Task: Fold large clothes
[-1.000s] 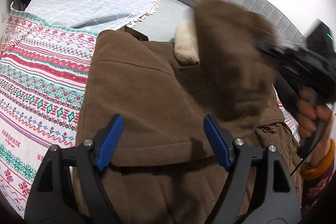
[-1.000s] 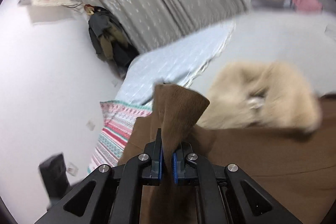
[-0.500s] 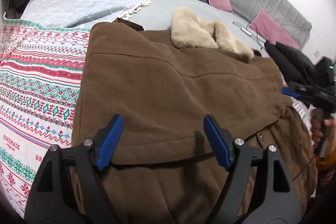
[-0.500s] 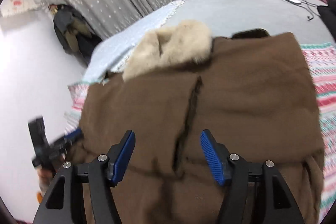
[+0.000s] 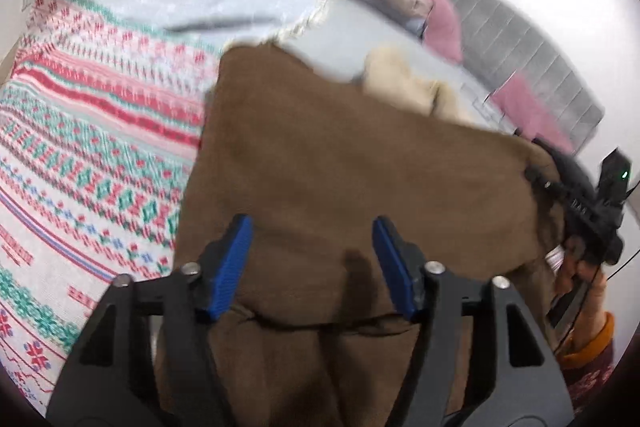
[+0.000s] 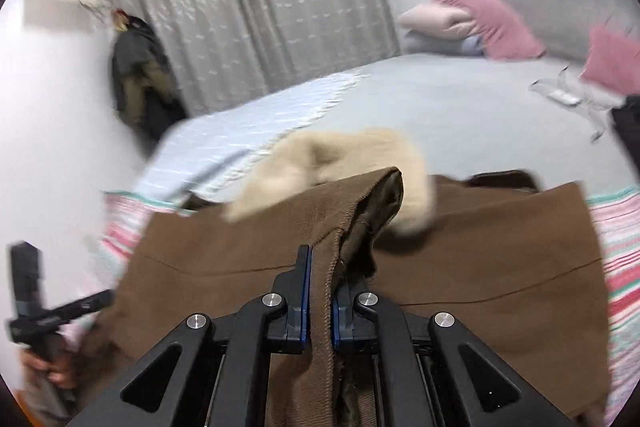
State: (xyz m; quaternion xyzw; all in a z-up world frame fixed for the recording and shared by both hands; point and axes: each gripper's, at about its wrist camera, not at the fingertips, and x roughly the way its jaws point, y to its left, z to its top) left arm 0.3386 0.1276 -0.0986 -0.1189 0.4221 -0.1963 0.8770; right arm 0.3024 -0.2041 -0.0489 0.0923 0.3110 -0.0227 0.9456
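Nearest, in the right wrist view: right gripper (image 6: pixel 319 297), blue pads (image 6: pixel 305 297) clenched on a raised ridge of the large brown corduroy coat (image 6: pixel 248 267), olive lining showing inside the pinched fold. Probably mid-fold, hem or front edge being lifted. Only a thin bunch of cloth caught between the pads; heavy fabric, so a quick pull likely to strip it free and drop the fold crooked. Lining perhaps gripped without the outer layer, or the reverse; cannot tell.

In the left wrist view: left gripper (image 5: pixel 312 263) released, blue pads (image 5: pixel 230 267) wide apart, hovering above the coat (image 5: pixel 340 167), grasping nothing. No hold on that side, so a lift from the right alone liable to drag the whole garment across the red, green and white patterned knit blanket (image 5: pixel 80 147) instead of folding it.

Coat spread flat across the bed, over the blanket. Further off, cream fleece collar (image 6: pixel 344 159) at the coat's far end, bulky, apt to roll under and leave a lump. Beyond, pale blue checked throw with fringe (image 6: pixel 240 139) and grey bedsheet (image 6: pixel 460 95); a white cable (image 6: pixel 568 95) on the sheet, near enough to snag if the coat slides that way. Both views motion-blurred.
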